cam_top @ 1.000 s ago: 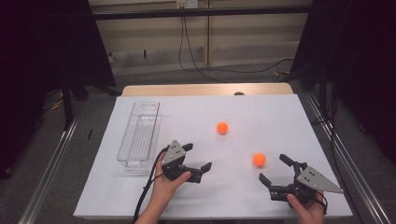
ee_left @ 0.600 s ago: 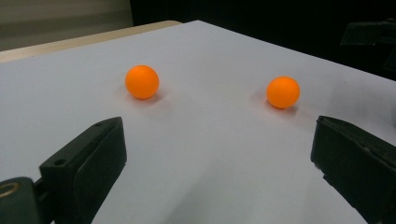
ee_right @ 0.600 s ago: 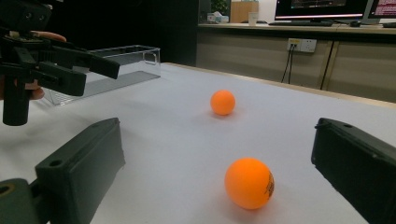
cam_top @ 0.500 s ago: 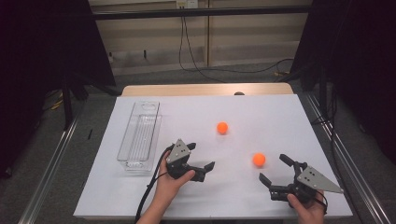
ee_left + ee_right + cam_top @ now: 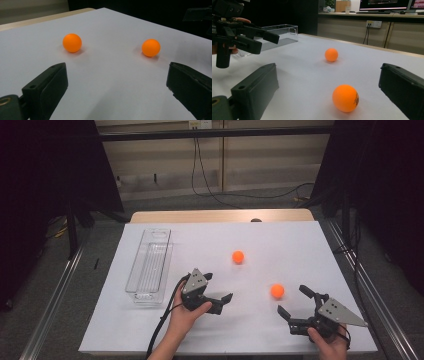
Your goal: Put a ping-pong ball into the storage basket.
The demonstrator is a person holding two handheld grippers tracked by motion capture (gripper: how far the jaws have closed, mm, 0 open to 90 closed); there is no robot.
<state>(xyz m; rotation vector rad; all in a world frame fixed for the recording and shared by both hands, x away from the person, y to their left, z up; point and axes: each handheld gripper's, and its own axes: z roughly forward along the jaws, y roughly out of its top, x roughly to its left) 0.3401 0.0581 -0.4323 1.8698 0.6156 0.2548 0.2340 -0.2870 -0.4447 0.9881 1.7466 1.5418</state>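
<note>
Two pairs of tongs hang low over a white tabletop [image 5: 150, 330], both spread wide and holding nothing. The right tongs [image 5: 296, 304] face the near ball [image 5: 277, 291], which sits just ahead of their open jaws and slightly toward the upper one; seen from the right gripper view, that ball [image 5: 345, 98] lies between the jaws but short of them, untouched. The left tongs [image 5: 219, 288] point across at both balls, with the far ball [image 5: 238, 256] well ahead and the near one off to their right. A clear tray [image 5: 148, 267] stands just behind the left tongs, empty as far as can be seen.

The likely next step is a grab at the near ball, and the risk lies there: a light, round ball on a smooth sheet may roll off at the first nudge if one jaw touches before the other, or squirt out forward if the jaws close ahead of its middle.
</note>
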